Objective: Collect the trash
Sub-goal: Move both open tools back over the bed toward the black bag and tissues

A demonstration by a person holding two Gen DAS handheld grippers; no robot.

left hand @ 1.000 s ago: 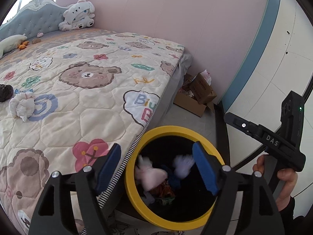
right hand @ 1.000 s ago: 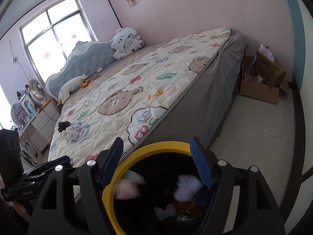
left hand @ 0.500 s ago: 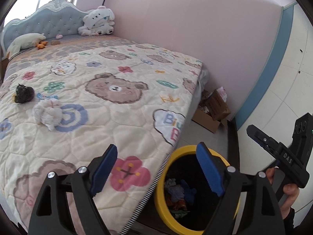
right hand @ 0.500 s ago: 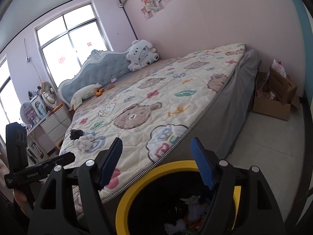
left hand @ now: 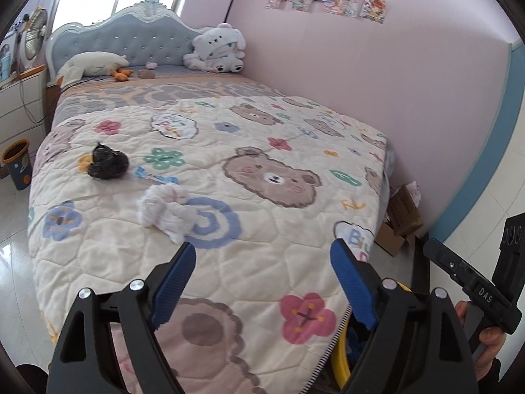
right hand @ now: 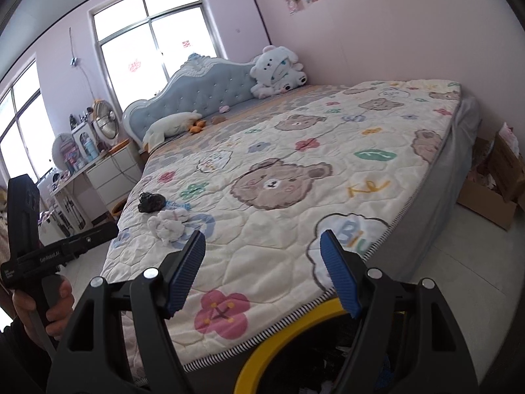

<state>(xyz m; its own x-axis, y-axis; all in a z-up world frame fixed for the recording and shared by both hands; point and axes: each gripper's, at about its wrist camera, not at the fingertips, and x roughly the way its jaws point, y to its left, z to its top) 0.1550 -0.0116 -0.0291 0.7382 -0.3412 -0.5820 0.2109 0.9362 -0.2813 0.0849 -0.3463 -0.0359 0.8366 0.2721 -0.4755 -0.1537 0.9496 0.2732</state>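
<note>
A crumpled white tissue wad (left hand: 167, 208) lies on the bear-print quilt, with a crumpled black bag (left hand: 106, 162) beyond it to the left. Both also show in the right wrist view: the white wad (right hand: 169, 225) and the black bag (right hand: 151, 202). The yellow-rimmed black trash bin (right hand: 279, 341) stands on the floor at the bed's foot corner, with trash inside; only a sliver of it (left hand: 339, 351) shows in the left wrist view. My left gripper (left hand: 262, 282) is open and empty above the quilt, near the white wad. My right gripper (right hand: 262, 269) is open and empty above the bin's rim.
The bed (left hand: 262, 170) fills most of both views. A white plush toy (left hand: 216, 49) and pillow sit at the headboard. A cardboard box (right hand: 498, 177) stands on the floor by the pink wall. A small blue bin (left hand: 18, 164) and a white dresser (right hand: 111, 170) stand left of the bed.
Both grippers let trash fall into the bin, then rose and tilted up from it toward the bed. The white wad and black bag now sit closer to the left gripper.
</note>
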